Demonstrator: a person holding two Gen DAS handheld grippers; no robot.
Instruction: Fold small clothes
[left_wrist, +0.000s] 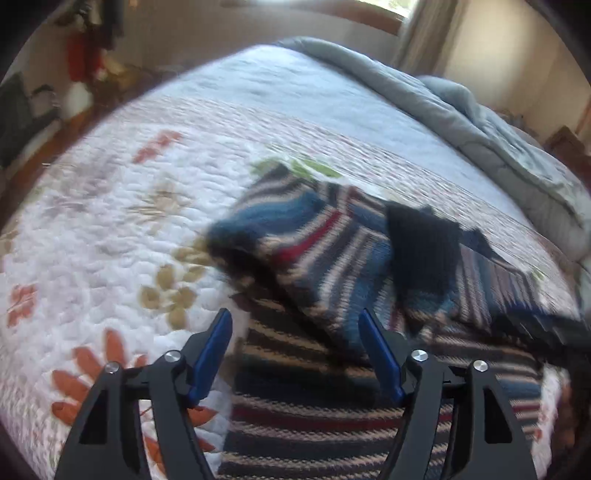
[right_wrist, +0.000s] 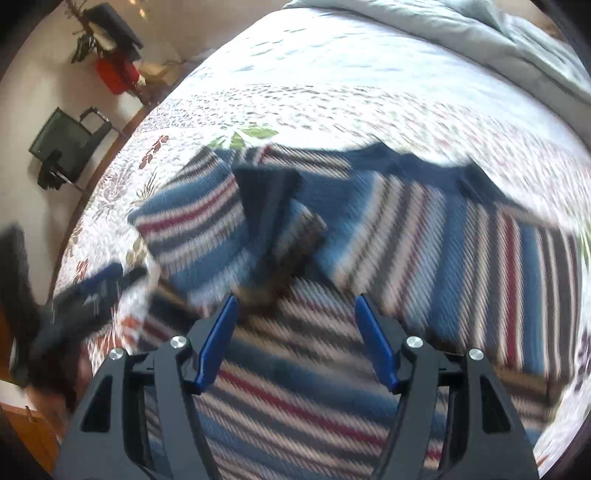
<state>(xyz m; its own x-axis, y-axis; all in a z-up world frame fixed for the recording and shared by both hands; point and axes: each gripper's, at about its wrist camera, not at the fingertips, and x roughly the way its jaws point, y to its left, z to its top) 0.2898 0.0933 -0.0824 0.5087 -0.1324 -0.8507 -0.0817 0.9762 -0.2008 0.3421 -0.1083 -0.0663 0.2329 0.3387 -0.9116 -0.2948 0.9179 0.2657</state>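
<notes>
Striped sweater (left_wrist: 325, 266) lies folded just beyond the left gripper (left_wrist: 295, 321), released; right gripper (right_wrist: 295, 306) hovers over it, released too.

No writing, label, brand, number or sign can be read in either view. The striped sweater (right_wrist: 424, 236) shows only its knitted bands, the quilt (left_wrist: 110, 229) on the bed only printed flowers and leaves, and both pictures are blurred, so any small print there cannot be made out. The things by the far wall are too small and soft to show lettering.
</notes>
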